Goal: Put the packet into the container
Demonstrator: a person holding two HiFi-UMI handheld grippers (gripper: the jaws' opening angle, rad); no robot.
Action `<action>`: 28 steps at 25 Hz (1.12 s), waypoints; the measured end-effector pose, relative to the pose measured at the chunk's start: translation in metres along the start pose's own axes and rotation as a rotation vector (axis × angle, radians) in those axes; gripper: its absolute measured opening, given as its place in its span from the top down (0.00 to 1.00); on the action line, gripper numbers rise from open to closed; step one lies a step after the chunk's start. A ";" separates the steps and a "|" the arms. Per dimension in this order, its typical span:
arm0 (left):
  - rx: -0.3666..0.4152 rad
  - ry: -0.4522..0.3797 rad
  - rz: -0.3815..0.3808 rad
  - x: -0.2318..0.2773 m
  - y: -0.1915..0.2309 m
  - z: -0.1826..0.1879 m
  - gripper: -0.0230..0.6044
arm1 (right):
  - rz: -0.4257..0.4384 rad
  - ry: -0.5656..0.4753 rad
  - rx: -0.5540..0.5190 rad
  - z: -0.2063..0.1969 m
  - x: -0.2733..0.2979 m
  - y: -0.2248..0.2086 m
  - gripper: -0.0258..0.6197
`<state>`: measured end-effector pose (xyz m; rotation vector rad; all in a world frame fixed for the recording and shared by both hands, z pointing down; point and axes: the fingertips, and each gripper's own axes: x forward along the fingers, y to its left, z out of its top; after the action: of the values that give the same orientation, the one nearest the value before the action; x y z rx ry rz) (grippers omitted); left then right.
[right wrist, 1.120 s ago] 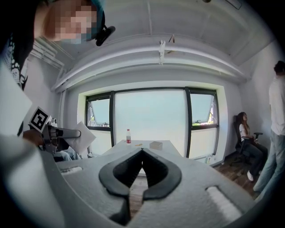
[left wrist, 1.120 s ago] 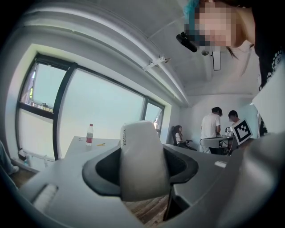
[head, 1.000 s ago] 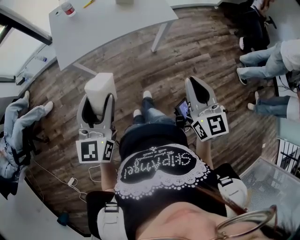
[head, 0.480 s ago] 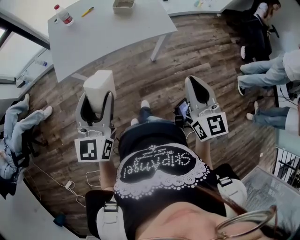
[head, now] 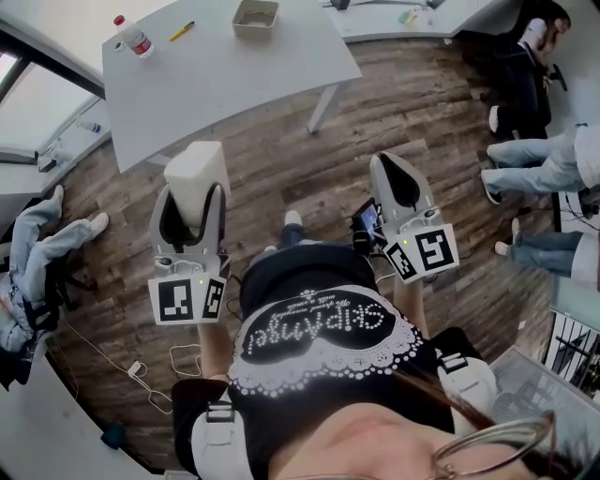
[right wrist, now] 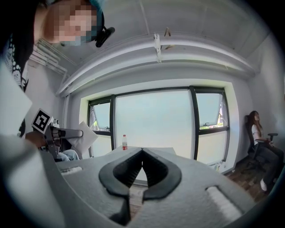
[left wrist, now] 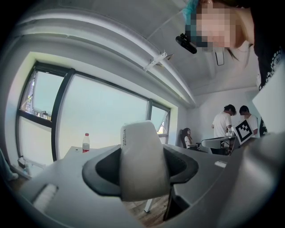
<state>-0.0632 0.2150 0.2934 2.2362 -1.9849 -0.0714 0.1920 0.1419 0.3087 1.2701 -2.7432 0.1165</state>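
While we stand on the brown plank floor (head: 403,103), short of the pale, smooth desk (head: 234,80), open boards lie between its near edge and us. Our left tongs (head: 194,194) pinch the white, round-cornered packet (head: 197,167) in the air. Our right tongs (head: 390,165) are pressed together on nothing. The shallow rectangular container (head: 255,16) sits on the desk, well apart from the packet, with a red-capped bottle (head: 136,36) and a yellow pen (head: 182,31) to its left.
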 end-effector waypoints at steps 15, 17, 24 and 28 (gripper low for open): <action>-0.004 -0.007 0.027 0.013 0.015 0.001 0.54 | 0.028 0.013 -0.003 -0.001 0.020 -0.001 0.96; -0.004 0.006 0.026 0.013 0.015 -0.002 0.54 | 0.021 0.018 0.003 -0.004 0.018 -0.001 0.96; -0.002 0.003 0.025 0.016 0.009 0.000 0.54 | 0.003 0.015 0.008 -0.003 0.009 -0.010 0.96; -0.001 -0.003 0.038 0.014 0.002 -0.002 0.54 | 0.004 0.011 0.008 -0.006 0.003 -0.018 0.96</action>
<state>-0.0631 0.2010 0.2963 2.1983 -2.0280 -0.0718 0.2041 0.1284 0.3150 1.2623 -2.7392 0.1344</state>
